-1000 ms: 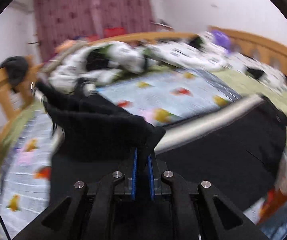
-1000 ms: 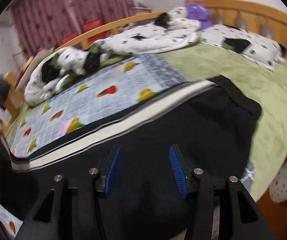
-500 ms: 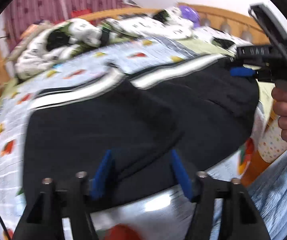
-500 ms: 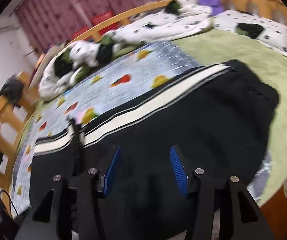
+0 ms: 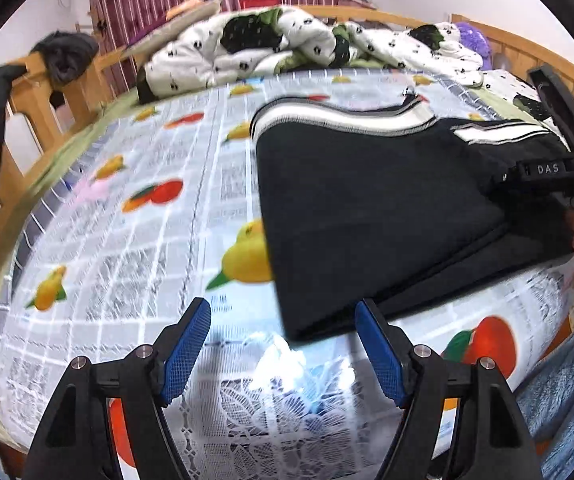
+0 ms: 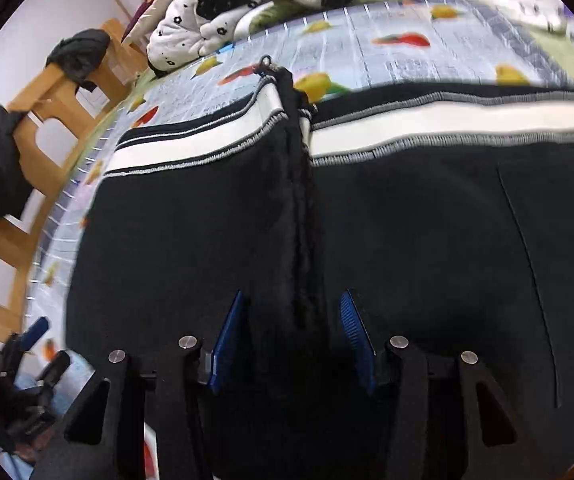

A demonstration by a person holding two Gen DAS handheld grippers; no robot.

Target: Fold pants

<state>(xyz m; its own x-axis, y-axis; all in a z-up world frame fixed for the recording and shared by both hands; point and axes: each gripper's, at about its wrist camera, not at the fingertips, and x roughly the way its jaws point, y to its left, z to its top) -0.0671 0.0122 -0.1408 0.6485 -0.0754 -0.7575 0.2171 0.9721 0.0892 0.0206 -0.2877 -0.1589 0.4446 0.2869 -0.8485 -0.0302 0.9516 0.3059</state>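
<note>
Black pants point(image 5: 367, 208) with a white side stripe lie folded on the bed. In the left wrist view my left gripper point(image 5: 283, 348) hovers at their near corner; its jaws are opening and the pads touch no cloth. My right gripper point(image 6: 291, 340) hangs low over the pants point(image 6: 427, 240). A raised ridge of black cloth point(image 6: 301, 200), ending in a metal zip pull, runs between its fingers. Its jaws are closing a little, with the pads clear of the ridge. The right gripper's body point(image 5: 543, 172) and the hand holding it show at the left view's right edge.
A fruit-print sheet point(image 5: 147, 208) covers the bed. A white spotted quilt point(image 5: 247, 48) is heaped at the far side. Wooden rails point(image 6: 47, 92) with dark clothes draped on them run along the left. A person's jeans point(image 5: 567, 380) stand at the near edge.
My left gripper let go of the black leg end, opened, and drew back to the near corner. The leg now lies folded over. My right gripper dropped closer to the cloth.
</note>
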